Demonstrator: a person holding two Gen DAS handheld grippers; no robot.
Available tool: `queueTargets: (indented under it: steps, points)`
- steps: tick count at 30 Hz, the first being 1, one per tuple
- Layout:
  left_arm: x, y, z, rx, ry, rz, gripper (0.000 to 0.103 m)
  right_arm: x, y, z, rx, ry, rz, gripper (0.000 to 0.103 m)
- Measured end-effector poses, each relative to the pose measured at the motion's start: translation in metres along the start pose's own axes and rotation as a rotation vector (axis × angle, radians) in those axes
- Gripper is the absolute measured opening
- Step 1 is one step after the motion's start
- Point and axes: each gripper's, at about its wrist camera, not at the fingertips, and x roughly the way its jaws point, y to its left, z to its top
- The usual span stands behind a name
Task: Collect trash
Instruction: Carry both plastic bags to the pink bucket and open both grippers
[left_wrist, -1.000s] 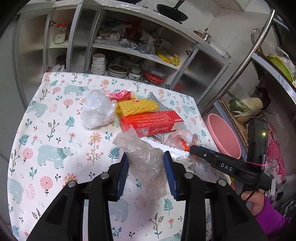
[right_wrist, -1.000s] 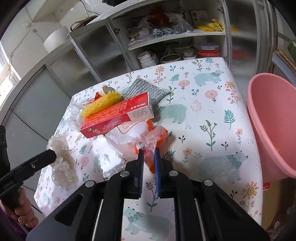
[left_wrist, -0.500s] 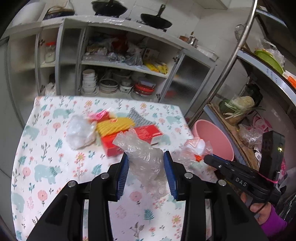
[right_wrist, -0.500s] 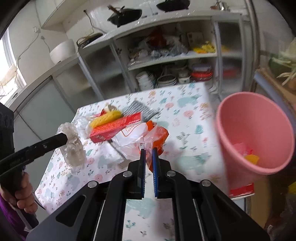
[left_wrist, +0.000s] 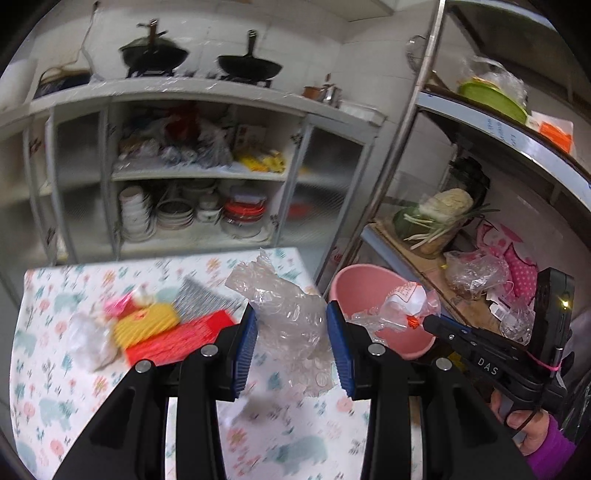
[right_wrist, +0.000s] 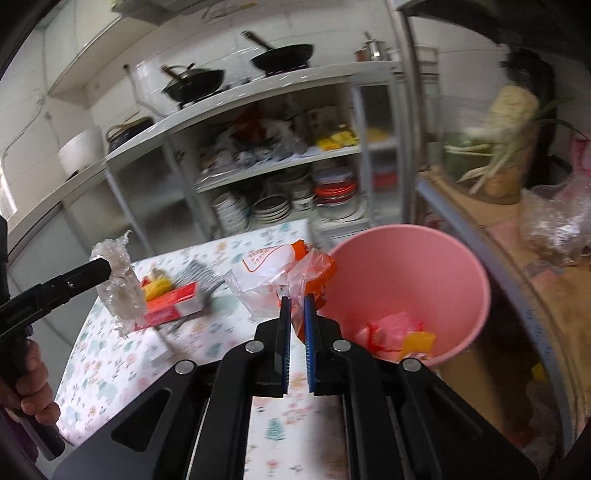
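My left gripper (left_wrist: 291, 332) is shut on a crumpled clear bubble-wrap piece (left_wrist: 288, 314) and holds it in the air above the floral table (left_wrist: 55, 387); it also shows in the right wrist view (right_wrist: 118, 288). My right gripper (right_wrist: 297, 306) is shut on a clear and orange plastic bag (right_wrist: 280, 280), held up beside the rim of the pink bin (right_wrist: 424, 266). In the left wrist view the bag (left_wrist: 402, 299) hangs in front of the pink bin (left_wrist: 362, 284). The bin holds pink and yellow wrappers (right_wrist: 399, 332).
On the table lie a red box (left_wrist: 181, 336), a yellow foam net (left_wrist: 147, 321), a grey scouring pad (left_wrist: 199, 295), a pink wrapper (left_wrist: 118, 306) and a white plastic bag (left_wrist: 88, 339). A cupboard of dishes (left_wrist: 192, 214) stands behind; a metal rack (left_wrist: 461, 236) stands right.
Both grippers have risen from the table with their trash and swung right. The right gripper has brought the bag up to the pink bin's rim.
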Motion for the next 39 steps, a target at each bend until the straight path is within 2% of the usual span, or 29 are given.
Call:
queueTargets:
  steps: [10,20,32,39]
  points:
    - [0.055,-0.060,0.021,0.115,-0.018,-0.066,0.037,0.008,-0.044,0.006,0.044,-0.014,-0.123,0.007]
    - [0.125,-0.110,0.009,0.237,0.049,-0.088,0.037,0.034,-0.074,-0.006,0.071,0.047,-0.194,0.007]
    - [0.181,-0.119,-0.021,0.303,0.161,-0.059,0.038,0.067,-0.087,-0.015,0.074,0.118,-0.221,0.007]
    - [0.194,-0.118,-0.027,0.290,0.189,-0.063,0.039,0.074,-0.093,-0.019,0.087,0.136,-0.224,0.008]
